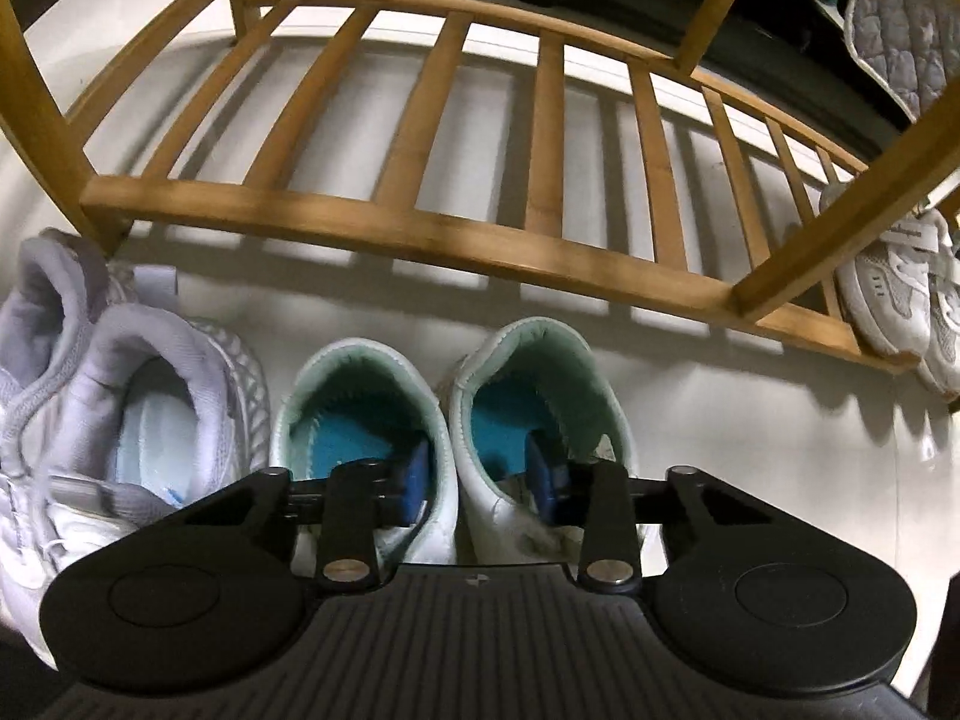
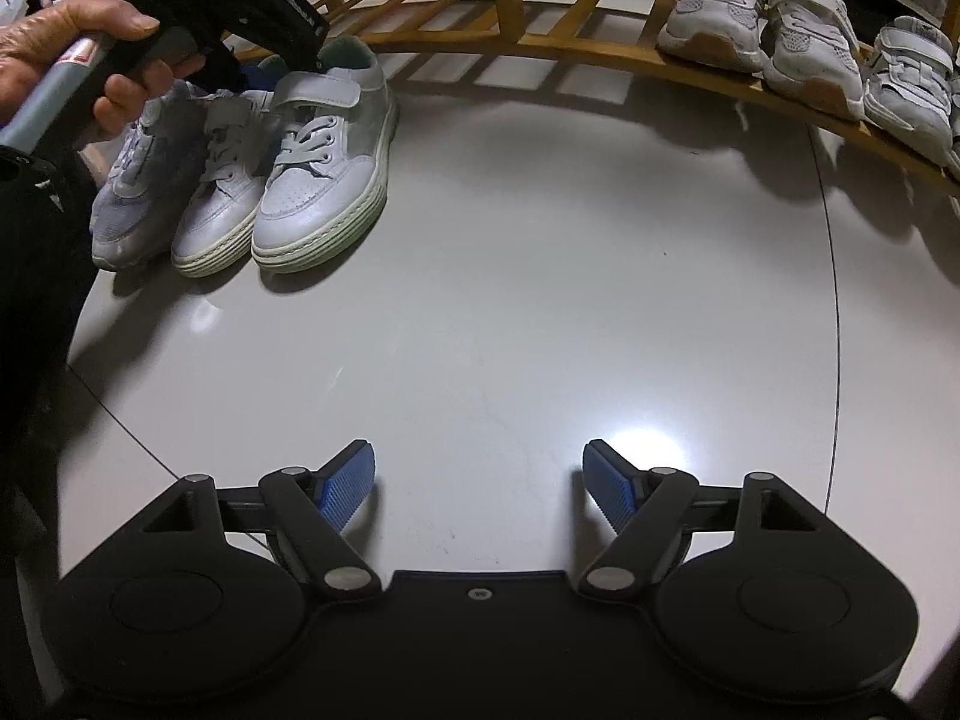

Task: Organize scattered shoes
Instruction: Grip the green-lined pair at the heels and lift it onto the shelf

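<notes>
Two white shoes with mint lining, one (image 1: 312, 396) beside the other (image 1: 600, 384), stand side by side on the floor before the wooden shoe rack (image 1: 384, 216). My left gripper (image 1: 478, 477) points down into them, one blue pad in each shoe, shut on their two touching inner walls. In the right wrist view the same pair (image 2: 324, 180) stands at the upper left under a hand (image 2: 66, 54) that holds the left gripper. My right gripper (image 2: 480, 480) hangs open over bare floor, nothing between its fingers.
A pale lilac sneaker (image 1: 150, 372) stands against the pair's left side. Several white strap shoes (image 2: 714, 18) sit on the rack's low shelf at the right. Quilted fabric (image 1: 900, 30) hangs at the far right. The floor (image 2: 510, 300) is glossy pale tile.
</notes>
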Tool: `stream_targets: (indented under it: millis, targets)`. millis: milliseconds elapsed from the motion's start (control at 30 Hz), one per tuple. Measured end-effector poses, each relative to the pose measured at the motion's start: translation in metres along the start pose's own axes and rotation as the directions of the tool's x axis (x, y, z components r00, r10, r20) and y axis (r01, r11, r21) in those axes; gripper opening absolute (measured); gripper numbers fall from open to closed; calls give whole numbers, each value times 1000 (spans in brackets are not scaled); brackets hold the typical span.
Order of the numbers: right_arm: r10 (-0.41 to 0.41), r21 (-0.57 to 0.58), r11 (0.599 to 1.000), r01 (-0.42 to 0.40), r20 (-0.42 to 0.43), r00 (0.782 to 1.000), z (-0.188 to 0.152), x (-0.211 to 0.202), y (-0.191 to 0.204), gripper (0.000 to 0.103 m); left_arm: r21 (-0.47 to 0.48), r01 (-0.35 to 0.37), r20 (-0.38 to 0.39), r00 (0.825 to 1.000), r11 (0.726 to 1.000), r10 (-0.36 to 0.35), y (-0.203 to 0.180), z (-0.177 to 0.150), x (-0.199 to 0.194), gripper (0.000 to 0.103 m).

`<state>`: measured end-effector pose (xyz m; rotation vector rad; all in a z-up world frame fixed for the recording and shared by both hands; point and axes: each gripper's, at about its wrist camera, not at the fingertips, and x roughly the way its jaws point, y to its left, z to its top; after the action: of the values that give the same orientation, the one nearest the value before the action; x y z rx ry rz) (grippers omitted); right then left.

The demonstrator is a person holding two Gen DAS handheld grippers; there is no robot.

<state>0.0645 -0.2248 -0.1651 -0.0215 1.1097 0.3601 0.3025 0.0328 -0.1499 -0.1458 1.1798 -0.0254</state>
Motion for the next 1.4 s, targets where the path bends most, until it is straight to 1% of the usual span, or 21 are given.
stream_targets:
  millis: [67, 133, 233, 367, 467, 600, 767, 933, 1033, 1167, 1400]
  targets:
    - [-1, 2, 1000, 1, -5, 1000, 0, 1, 0, 79, 3, -11, 10, 1000, 1000, 11, 0, -1, 0, 22]
    - [-2, 2, 1000, 2, -8, 1000, -1, 1, 1, 79, -3, -19, 30, 999, 1000, 20, 3, -4, -3, 17]
    - [1, 6, 1000, -1, -4, 1000, -1, 0, 0, 80, -20, -2, 52, 999, 1000, 3, 4, -8, -11, 15]
    - [0, 15, 1000, 0, -2, 1000, 0, 1, -1, 80, -17, 20, 96, 995, 1000, -19, -3, -15, -26, 13]
    - [1, 16, 1000, -1, -3, 1000, 0, 2, -1, 80, -4, 33, 149, 988, 999, -32, -12, -13, -39, 13]
    - [2, 13, 1000, -2, -6, 1000, 1, 3, 1, 80, 23, 40, 214, 976, 999, -44, -25, -3, -55, 13]
    - [3, 18, 1000, -3, -10, 1000, 1, 4, 2, 80, 38, 49, 296, 954, 998, -58, -37, 12, -67, 13]
    - [3, 24, 1000, -3, -11, 1000, 1, 4, 1, 80, 102, -10, 395, 918, 995, -31, -51, 32, -75, 13]
    - [4, 28, 1000, -3, -12, 1000, 1, 5, 0, 80, 125, -32, 422, 906, 992, -24, -57, 41, -77, 13]
    - [6, 32, 999, -5, -14, 1000, 1, 6, -1, 80, 140, -24, 438, 898, 990, -41, -59, 45, -76, 13]
    - [1, 43, 999, 0, -15, 1000, 1, 7, -3, 80, 116, -27, 459, 888, 993, -30, -65, 53, -53, 12]
